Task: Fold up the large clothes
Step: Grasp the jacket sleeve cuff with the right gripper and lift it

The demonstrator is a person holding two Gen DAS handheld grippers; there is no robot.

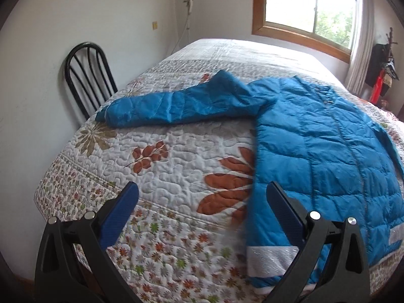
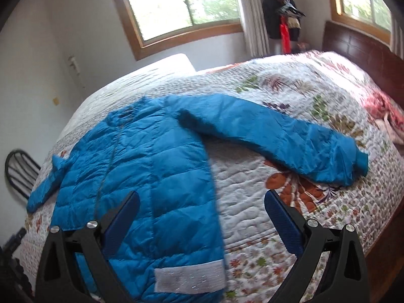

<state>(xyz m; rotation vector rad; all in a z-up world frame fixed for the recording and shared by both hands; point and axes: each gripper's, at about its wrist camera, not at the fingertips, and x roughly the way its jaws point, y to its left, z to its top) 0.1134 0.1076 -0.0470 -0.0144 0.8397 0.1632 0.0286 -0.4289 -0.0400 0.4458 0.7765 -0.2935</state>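
Observation:
A blue quilted puffer jacket lies spread flat on the bed, zipped, with a silver-white band at its hem. One sleeve stretches out to the left in the left wrist view; the other sleeve reaches right in the right wrist view. My left gripper hovers open above the quilt beside the jacket's lower left edge, holding nothing. My right gripper hangs open over the jacket's lower right edge, also holding nothing.
The bed carries a white floral quilt. A black metal chair stands against the wall at the bed's left side. A dark wooden headboard is at the right, with clothes on a rack near the window.

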